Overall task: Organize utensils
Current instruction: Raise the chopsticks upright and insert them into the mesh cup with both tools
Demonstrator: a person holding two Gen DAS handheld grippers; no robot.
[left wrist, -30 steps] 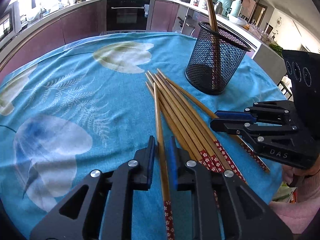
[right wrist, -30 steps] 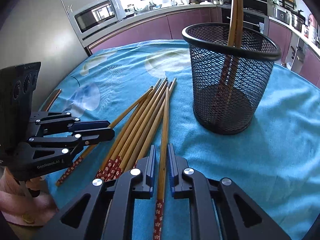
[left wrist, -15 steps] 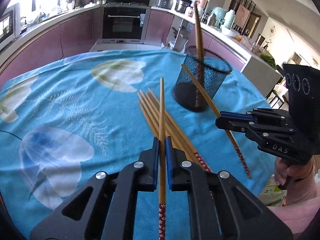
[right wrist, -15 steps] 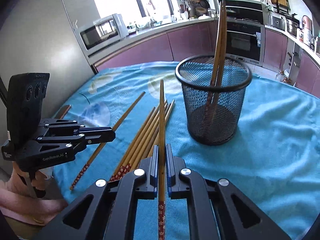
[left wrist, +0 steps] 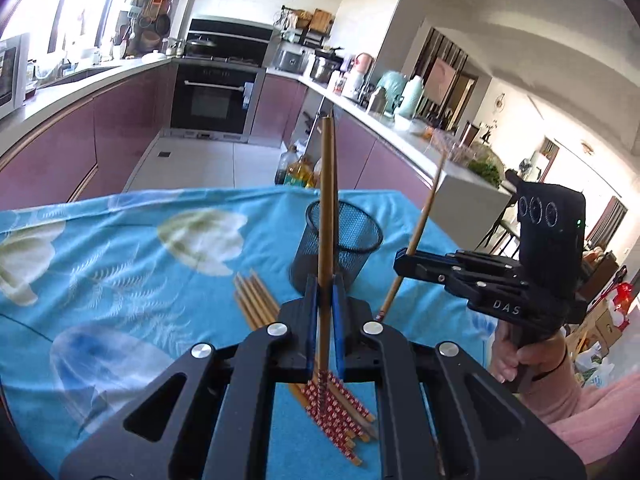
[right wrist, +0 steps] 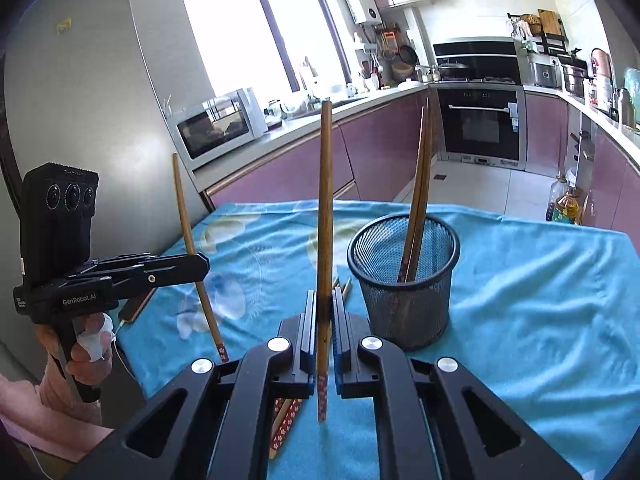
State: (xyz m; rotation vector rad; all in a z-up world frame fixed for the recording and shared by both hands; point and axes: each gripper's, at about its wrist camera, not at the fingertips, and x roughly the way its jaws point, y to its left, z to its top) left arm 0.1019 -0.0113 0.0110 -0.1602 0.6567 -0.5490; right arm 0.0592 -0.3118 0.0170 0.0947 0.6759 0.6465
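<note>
My left gripper [left wrist: 325, 292] is shut on a wooden chopstick [left wrist: 325, 208] and holds it upright above the table, red-patterned end down. My right gripper [right wrist: 325, 304] is shut on another chopstick [right wrist: 325, 208], also upright. Each gripper shows in the other's view: the right one [left wrist: 400, 260] with its tilted chopstick [left wrist: 420, 232], the left one [right wrist: 202, 262] with its chopstick [right wrist: 188, 232]. A black mesh holder [right wrist: 404, 280], also in the left wrist view [left wrist: 338, 248], stands on the blue cloth with two chopsticks [right wrist: 420, 200] in it. Several chopsticks [left wrist: 256, 300] lie in a bundle in front of the holder.
The table wears a blue flowered cloth [left wrist: 120, 264], [right wrist: 540, 300]. A phone-like object [right wrist: 136, 306] lies at the table's left edge. Kitchen counters, an oven [left wrist: 216, 96] and a microwave [right wrist: 216, 124] stand behind the table.
Both grippers have risen and tilted up, each lifting its chopstick from low over the table to upright. The holder now sits lower and farther in both views.
</note>
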